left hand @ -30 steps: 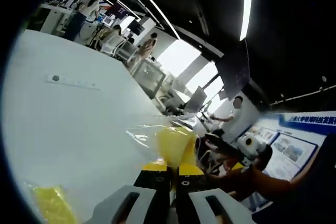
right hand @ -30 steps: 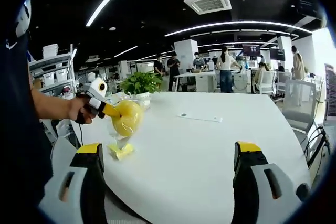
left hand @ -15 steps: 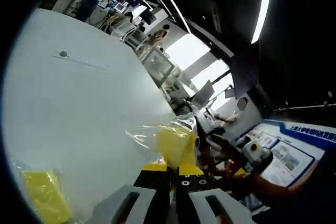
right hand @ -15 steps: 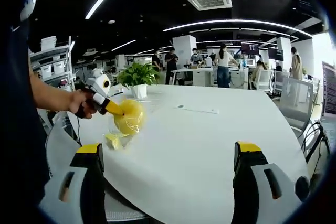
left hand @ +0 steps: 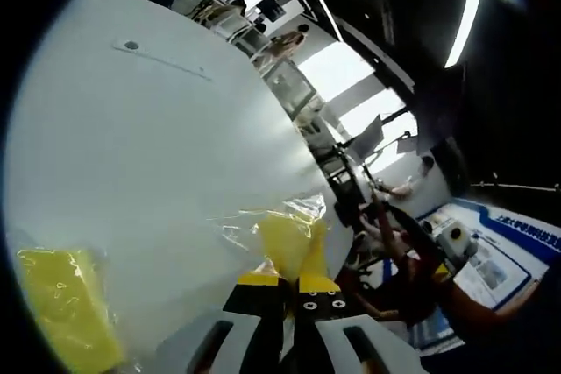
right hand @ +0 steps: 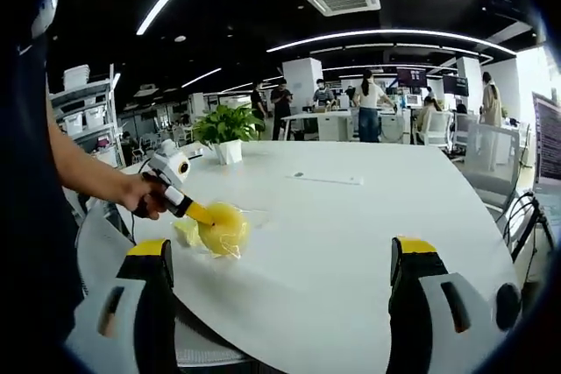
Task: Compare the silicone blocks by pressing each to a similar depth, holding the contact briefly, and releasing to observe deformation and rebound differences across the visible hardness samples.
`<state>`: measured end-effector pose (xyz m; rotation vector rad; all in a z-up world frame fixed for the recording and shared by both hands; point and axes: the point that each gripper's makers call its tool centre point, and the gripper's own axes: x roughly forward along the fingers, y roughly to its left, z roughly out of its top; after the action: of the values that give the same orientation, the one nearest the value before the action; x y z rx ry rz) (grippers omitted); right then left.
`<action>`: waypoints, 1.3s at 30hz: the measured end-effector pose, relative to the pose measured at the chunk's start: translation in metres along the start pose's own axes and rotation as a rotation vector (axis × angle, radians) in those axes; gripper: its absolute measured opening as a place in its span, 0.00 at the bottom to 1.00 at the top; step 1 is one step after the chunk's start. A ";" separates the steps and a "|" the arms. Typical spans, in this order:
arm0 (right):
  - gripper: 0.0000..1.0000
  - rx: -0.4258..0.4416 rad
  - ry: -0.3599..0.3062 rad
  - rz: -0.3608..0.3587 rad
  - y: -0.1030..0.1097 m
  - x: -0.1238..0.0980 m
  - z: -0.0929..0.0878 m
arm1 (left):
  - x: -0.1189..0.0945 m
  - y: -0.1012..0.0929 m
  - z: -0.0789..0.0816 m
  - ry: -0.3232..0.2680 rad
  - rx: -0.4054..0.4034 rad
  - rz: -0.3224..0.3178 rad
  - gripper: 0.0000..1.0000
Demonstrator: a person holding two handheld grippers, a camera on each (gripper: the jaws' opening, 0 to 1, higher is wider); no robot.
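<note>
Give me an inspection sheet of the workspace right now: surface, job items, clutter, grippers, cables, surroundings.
Surface: white table, mostly bare.
Job's things: yellow block in a clear bag, pinched at the bag; second bagged yellow block lying on the table.
Clutter: flat white strip mid-table; potted plant at the far edge.
Grippers: left gripper shut on the bag, low over the table; right gripper open, holding nothing.
Cables: nothing seen.
Surroundings: open office, people standing at the back, ceiling light strips, shelving to one side.

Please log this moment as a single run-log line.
left gripper: shut on bagged yellow block | right gripper: open, idle | second yellow block: lying on white table
</note>
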<state>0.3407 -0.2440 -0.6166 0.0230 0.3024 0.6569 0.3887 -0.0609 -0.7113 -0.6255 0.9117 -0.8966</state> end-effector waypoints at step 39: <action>0.97 0.039 0.055 -0.012 -0.001 -0.001 -0.034 | 0.027 0.053 -0.030 0.147 0.063 0.222 0.03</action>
<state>0.3308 -0.2481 -0.6490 0.0403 0.3683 0.6400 0.3916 -0.0601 -0.7777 -0.3988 1.0590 -0.7748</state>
